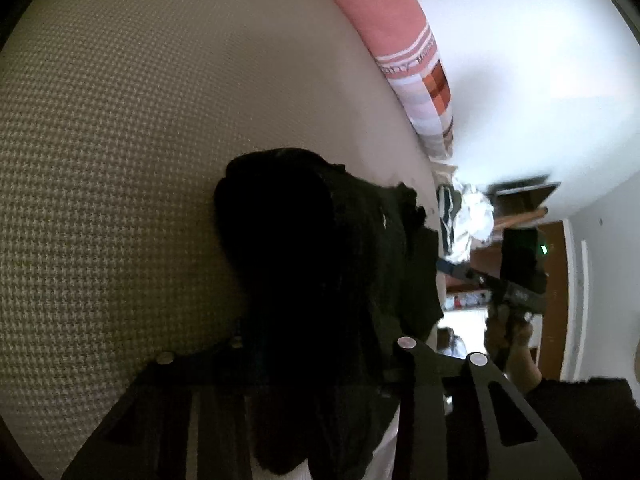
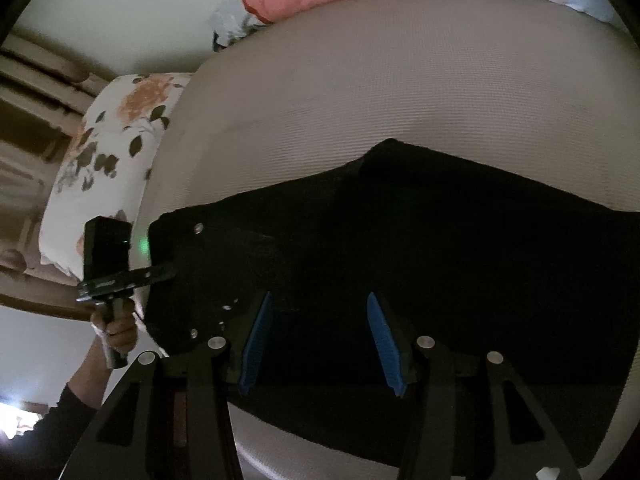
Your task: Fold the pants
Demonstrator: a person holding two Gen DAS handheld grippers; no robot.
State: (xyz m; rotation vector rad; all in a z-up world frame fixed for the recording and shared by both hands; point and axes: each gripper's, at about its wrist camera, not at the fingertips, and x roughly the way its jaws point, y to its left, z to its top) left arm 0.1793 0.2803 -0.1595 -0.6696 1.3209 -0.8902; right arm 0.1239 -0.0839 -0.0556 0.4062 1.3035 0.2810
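The black pants (image 2: 440, 240) lie across the beige textured bed (image 2: 360, 80). In the right wrist view my right gripper (image 2: 320, 320) is open just above them, its blue pads (image 2: 256, 344) spread apart over the dark cloth. My left gripper (image 2: 160, 274) shows there at the pants' left edge, its fingers reaching into the cloth. In the left wrist view the pants (image 1: 320, 260) bunch up over my left gripper (image 1: 320, 360) and hide its fingers; the cloth hangs between the jaws. The right gripper (image 1: 460, 268) shows at the right, beyond the pants.
A pink pillow with striped end (image 1: 400, 40) lies at the bed's far edge. A floral pillow (image 2: 108, 152) lies at the left of the right wrist view. A pile of clothes (image 1: 464, 220) sits past the bed's edge. A white wall (image 1: 520, 80) stands behind.
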